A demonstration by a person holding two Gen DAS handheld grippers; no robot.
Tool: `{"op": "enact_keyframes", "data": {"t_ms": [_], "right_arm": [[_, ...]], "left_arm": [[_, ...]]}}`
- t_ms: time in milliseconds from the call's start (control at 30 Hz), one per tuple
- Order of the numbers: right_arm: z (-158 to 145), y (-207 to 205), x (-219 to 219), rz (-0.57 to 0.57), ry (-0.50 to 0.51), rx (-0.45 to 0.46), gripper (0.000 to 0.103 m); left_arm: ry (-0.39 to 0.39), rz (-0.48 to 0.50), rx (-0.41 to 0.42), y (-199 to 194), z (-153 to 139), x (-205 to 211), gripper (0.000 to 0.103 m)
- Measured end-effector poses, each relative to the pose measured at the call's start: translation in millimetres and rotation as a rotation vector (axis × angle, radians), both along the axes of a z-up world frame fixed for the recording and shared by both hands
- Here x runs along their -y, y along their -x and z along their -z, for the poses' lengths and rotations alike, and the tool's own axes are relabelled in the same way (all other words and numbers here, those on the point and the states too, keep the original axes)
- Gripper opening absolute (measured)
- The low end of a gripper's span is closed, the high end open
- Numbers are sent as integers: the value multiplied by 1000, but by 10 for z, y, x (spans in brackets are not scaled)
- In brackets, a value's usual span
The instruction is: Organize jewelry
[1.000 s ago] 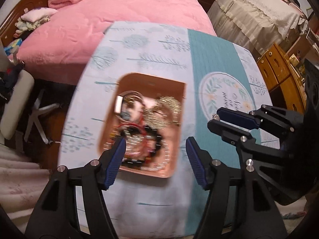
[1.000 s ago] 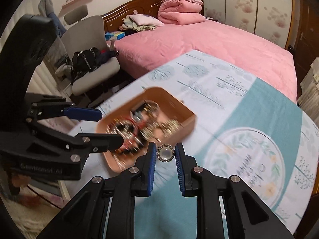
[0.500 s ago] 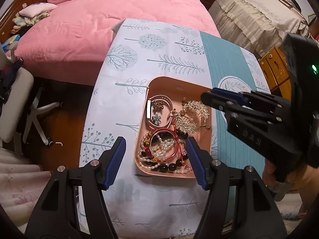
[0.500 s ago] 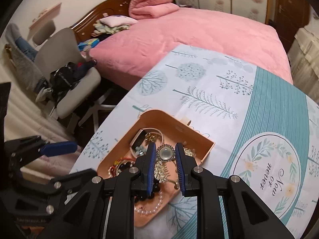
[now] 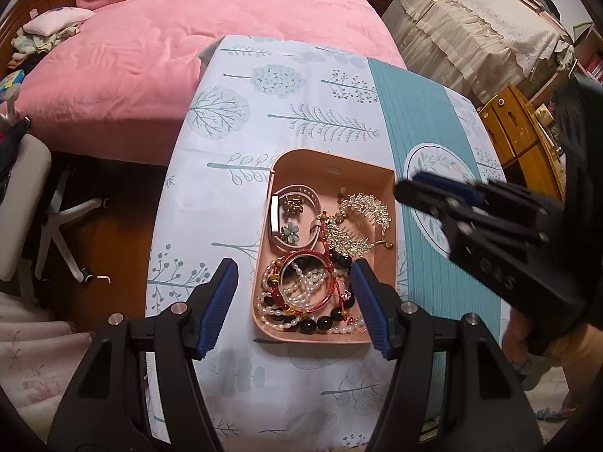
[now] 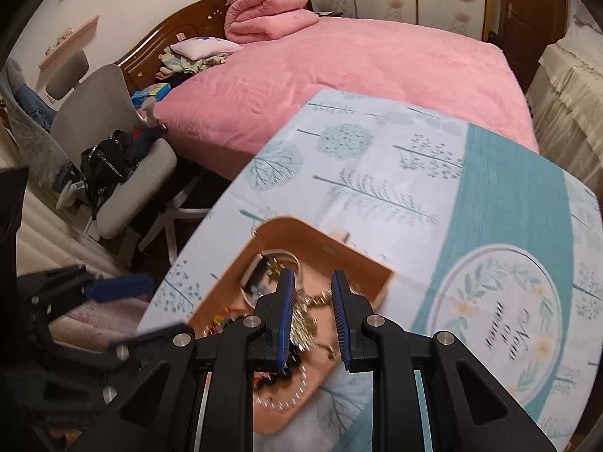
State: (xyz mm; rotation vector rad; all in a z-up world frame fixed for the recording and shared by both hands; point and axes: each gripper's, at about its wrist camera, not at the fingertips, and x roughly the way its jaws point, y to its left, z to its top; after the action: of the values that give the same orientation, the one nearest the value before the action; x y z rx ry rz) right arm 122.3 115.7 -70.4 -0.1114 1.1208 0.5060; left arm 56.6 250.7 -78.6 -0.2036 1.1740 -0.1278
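Observation:
A pink tray (image 5: 331,167) sits on the tree-print tablecloth (image 5: 264,120). It holds a pink watch band (image 5: 292,190), a silver hair comb (image 5: 363,214), a red bangle (image 5: 306,282) and pearl and dark bead bracelets (image 5: 301,322). My left gripper (image 5: 296,303) hangs open over the tray's near end, its fingers straddling the bracelets without touching them. My right gripper (image 6: 312,318) is above the tray (image 6: 320,243) with a narrow gap between its pads. I see only blurred gold jewellery (image 6: 303,322) through that gap, and no round brooch. In the left wrist view the right gripper (image 5: 409,185) is at the tray's far right corner.
A pink bed (image 5: 188,37) runs along the table's far side, and an office chair (image 6: 124,173) stands off its left edge. A wooden cabinet (image 5: 516,128) is to the right. A person's hand (image 5: 527,339) holds the right gripper. The teal cloth band with a round emblem (image 6: 501,301) lies right of the tray.
The right gripper swung from the teal band to over the tray. The round pearl brooch it carried no longer shows between its pads. The left gripper shifted over the tray's near end.

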Motion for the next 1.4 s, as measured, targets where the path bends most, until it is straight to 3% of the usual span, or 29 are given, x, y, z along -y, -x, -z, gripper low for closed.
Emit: {"op": "enact_keyframes", "data": {"t_ms": [333, 767, 833, 900, 1200, 1400], "right_arm": [[-255, 561, 663, 85, 3, -31, 20], [-713, 1025, 1563, 289, -6, -120, 21], [-815, 1082, 1707, 322, -15, -117, 24], [-915, 1153, 1832, 352, -17, -92, 35], [-1013, 1343, 2120, 422, 64, -47, 37], [-987, 1356, 2086, 398, 79, -52, 37]], "left_arm": [[6, 39, 19, 38, -118, 246, 60], [-26, 93, 79, 246, -640, 1019, 60], [-39, 94, 81, 283, -702, 1155, 60], [-57, 96, 87, 319, -737, 1258, 60], [-124, 101, 77, 497, -716, 1590, 60], [-144, 90, 91, 524, -742, 1632, 60]]}}
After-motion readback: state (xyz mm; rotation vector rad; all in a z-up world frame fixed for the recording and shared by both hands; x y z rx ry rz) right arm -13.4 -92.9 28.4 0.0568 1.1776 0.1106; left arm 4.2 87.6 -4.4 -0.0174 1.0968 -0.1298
